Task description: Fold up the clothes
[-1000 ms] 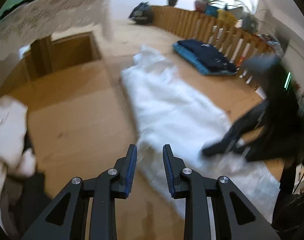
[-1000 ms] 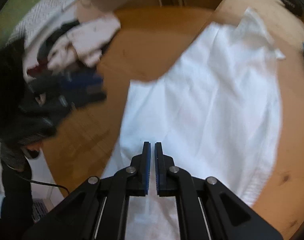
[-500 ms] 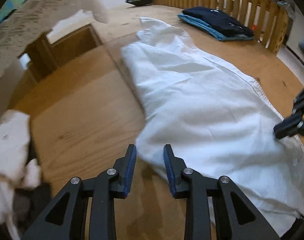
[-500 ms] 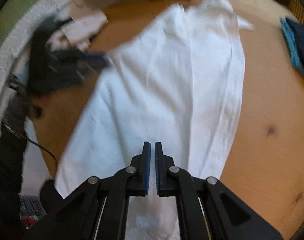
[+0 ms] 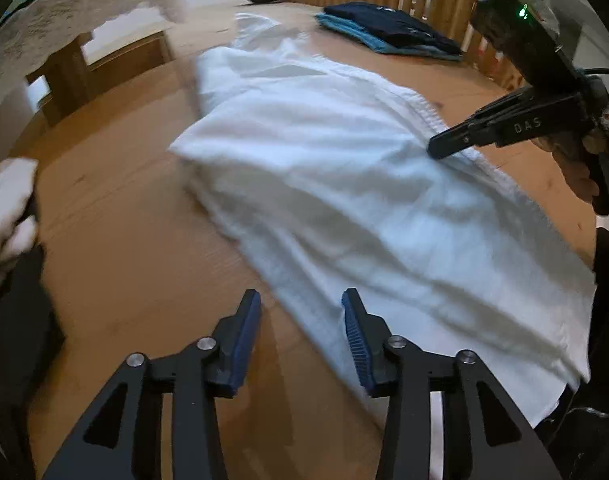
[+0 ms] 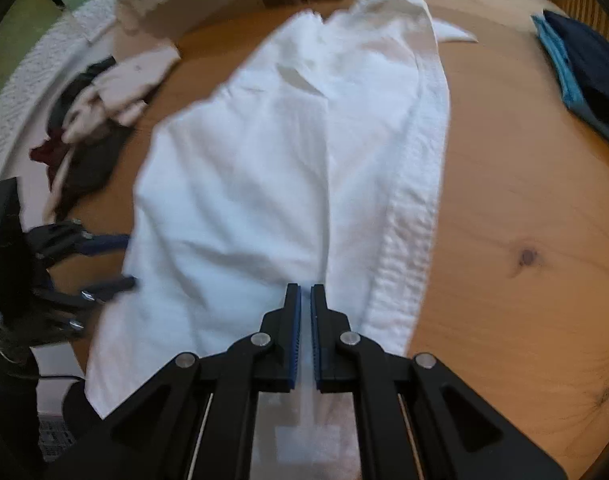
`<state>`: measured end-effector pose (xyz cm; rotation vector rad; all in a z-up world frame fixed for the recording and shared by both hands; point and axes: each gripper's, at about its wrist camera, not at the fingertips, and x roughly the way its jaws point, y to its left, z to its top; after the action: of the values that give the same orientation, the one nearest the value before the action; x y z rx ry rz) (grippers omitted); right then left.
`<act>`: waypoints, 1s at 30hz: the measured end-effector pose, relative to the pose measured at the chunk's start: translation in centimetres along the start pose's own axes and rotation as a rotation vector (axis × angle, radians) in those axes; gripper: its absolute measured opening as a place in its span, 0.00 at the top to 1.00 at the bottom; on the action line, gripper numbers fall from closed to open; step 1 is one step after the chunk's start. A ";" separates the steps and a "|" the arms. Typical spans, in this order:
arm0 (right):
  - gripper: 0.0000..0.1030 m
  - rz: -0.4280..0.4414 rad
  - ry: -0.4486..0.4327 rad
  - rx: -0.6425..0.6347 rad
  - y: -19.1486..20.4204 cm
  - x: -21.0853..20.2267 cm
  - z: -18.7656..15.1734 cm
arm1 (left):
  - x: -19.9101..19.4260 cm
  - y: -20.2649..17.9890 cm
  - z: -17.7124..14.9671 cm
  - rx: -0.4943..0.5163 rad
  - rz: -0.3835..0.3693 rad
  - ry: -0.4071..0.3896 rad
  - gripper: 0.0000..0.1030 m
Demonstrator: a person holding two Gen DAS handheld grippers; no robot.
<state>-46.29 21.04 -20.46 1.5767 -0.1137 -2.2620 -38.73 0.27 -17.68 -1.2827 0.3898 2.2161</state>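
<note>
- Big wooden table (image 6: 504, 208) is the base for everything, so I'm using the white garment (image 6: 288, 168) as my landmark. It lies lengthwise down the middle of the table, looks doubled over along its length already, with a thick hemmed band along its right edge and its near end hanging off the table edge toward me.
- Far right of the garment there's a folded stack (image 5: 388, 32), dark blue on top of teal, by the wooden railing. Left of the garment sits a jumbled pile of clothes (image 6: 100, 116), pale and dark pieces mixed.
- My left gripper (image 5: 300, 334) is spread wide, holding nothing, hovering right at the garment's near left edge.
- My right gripper (image 6: 305, 332) has its fingers nearly together over the garment's near end. Whether any cloth is actually pinched in there I can't tell.
- My read: I'm mid-fold on this piece, setting up both corners of the near end. Next move needs the left fingers to straddle that edge and get a clean bite on all layers.
</note>
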 end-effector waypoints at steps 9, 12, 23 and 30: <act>0.70 0.016 -0.064 -0.056 2.8 -5.8 -8.2 | -5.4 -2.6 -3.3 -0.062 -0.033 -0.106 0.58; 0.70 0.059 -0.072 -0.089 5.1 -5.8 -11.6 | -5.7 -5.9 -4.4 -0.006 -0.053 -0.127 0.58; 0.69 -0.133 -0.037 -0.247 9.1 -4.0 -14.6 | -3.9 -8.3 -7.2 0.002 -0.003 -0.019 0.54; 0.69 -0.026 -0.089 -0.142 5.3 -8.2 -11.0 | -6.6 -10.8 -7.0 0.075 0.005 -0.040 0.55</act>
<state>-32.41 20.64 -15.75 1.4129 0.0439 -2.3059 -24.84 3.48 -15.33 -1.1970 0.4570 2.2061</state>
